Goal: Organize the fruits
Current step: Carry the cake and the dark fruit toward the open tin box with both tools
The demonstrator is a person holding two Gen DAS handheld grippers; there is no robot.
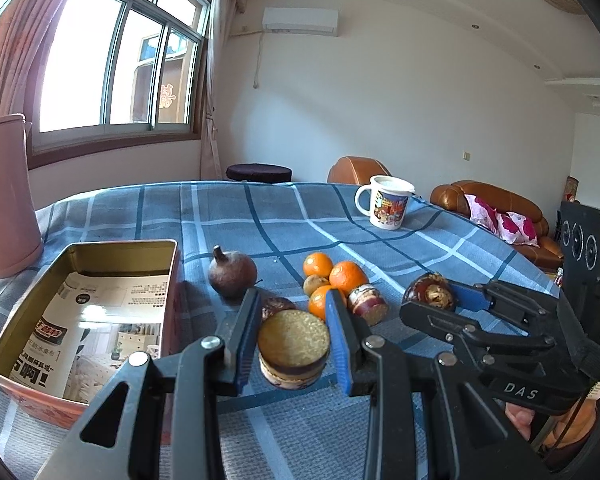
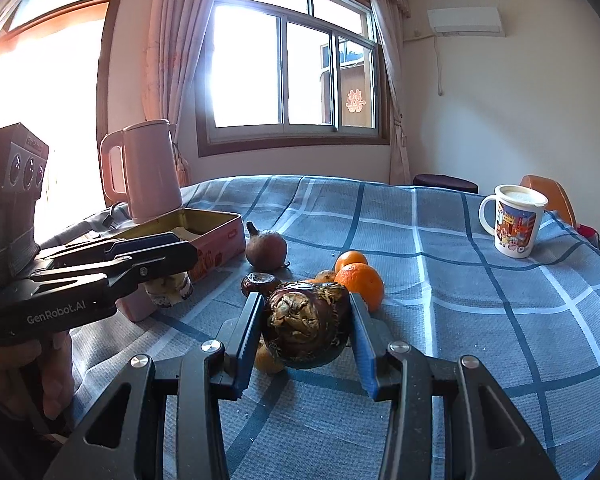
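Left wrist view: left tongs clench a cut fruit piece above the checked tabletop, beside the open tin. Right tongs grasp a dark, rough-skinned fruit. Beyond lie oranges and a brown fruit, then a mug.

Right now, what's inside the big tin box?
Only printed paper lining the bottom of the tin box; no fruit shows. The near wall hides the closest strip of its floor.
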